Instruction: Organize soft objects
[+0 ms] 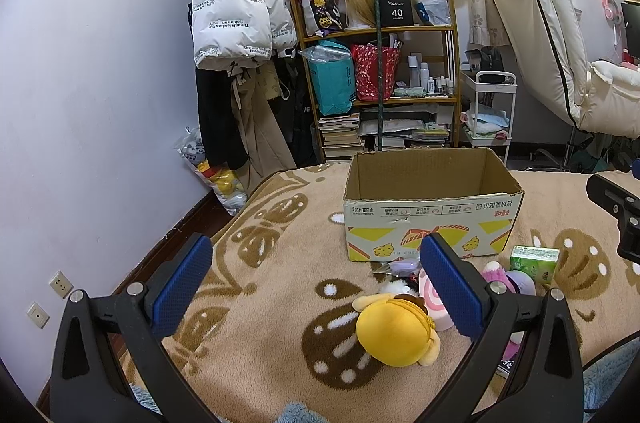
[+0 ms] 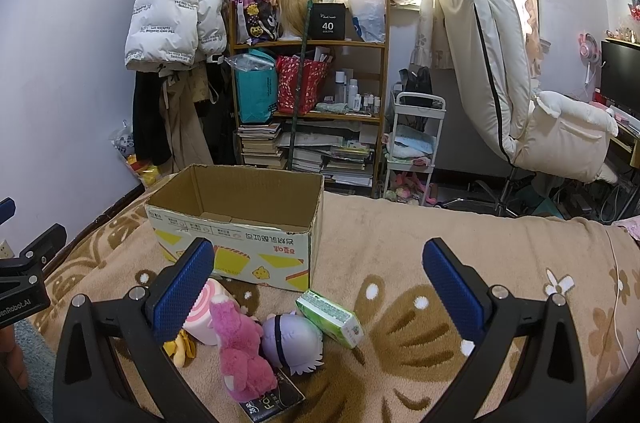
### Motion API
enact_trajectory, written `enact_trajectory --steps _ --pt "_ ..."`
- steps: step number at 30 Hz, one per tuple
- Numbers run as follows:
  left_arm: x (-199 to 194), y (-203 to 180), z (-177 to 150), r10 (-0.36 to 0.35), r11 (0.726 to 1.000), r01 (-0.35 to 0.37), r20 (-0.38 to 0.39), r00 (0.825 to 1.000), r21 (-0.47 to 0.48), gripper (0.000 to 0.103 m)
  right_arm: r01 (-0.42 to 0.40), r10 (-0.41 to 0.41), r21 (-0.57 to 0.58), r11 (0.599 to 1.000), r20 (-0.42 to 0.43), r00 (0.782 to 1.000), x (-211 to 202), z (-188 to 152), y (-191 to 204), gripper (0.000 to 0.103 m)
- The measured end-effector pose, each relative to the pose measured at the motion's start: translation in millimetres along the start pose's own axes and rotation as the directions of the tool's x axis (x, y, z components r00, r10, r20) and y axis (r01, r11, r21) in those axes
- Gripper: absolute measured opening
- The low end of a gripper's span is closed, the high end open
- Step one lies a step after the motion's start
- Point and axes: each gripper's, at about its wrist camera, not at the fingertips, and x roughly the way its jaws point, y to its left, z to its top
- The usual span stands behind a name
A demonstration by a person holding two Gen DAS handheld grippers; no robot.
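Nearest, the left gripper (image 1: 316, 277) has its two black fingers spread wide, the blue dimpled pads (image 1: 182, 287) facing each other with nothing between them, touching nothing; it hangs above the fleecy tan blanket (image 1: 280, 343) with its brown mushroom and butterfly print. Likewise the right gripper (image 2: 318, 279) stands wide open and empty over the same bed, clear of everything below. Just under the left gripper lies a round yellow plush (image 1: 394, 329), smooth and plump, with small stubby limbs. Beside it, partly behind the right-hand pad, sits a pink swirl roll cushion (image 1: 434, 303), cylinder-shaped with a spiral end. In the right wrist view the heap is plainer: a shaggy magenta bear plush (image 2: 242, 347) lies against a purple round-headed doll (image 2: 290, 341) with pale hair, both resting on a flat dark packet (image 2: 276, 401); the swirl roll stands just to their left. A green tissue pack (image 2: 332, 317), soft rectangular plastic, lies tilted beside the doll's head. Behind the heap stands a cardboard box (image 2: 236, 247), open-topped, flaps torn off, printed with yellow shapes and red lettering; what shows of its inside is bare cardboard. Farther off, a bamboo shelf (image 2: 312, 119) carries bags, bottles and stacked books, a white puffer jacket (image 2: 172, 19) hangs on the left, and a padded cream chair (image 2: 504, 71) leans by the bright curtained window.
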Motion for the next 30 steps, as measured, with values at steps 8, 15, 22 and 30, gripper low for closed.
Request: enact_trajectory --steps 8,15,22,30 --pt "0.5 1.0 -0.9 0.001 1.000 -0.001 0.000 1.000 0.000 0.102 -0.001 0.001 0.000 1.000 -0.002 1.000 0.1 -0.1 0.4 0.103" --pt "0.7 0.9 -0.4 0.001 1.000 -0.001 0.000 1.000 -0.001 0.102 -0.001 0.001 -0.001 1.000 -0.004 1.000 0.2 0.3 0.0 0.103" --pt "0.7 1.0 -0.4 0.001 1.000 -0.001 0.000 1.000 -0.001 0.102 -0.002 0.002 0.001 1.000 -0.005 1.000 0.5 0.3 0.0 0.103" --pt "0.9 0.3 -0.8 0.000 1.000 0.000 -0.003 1.000 0.000 0.102 -0.002 0.002 0.000 1.000 -0.006 1.000 0.6 1.9 1.1 0.103"
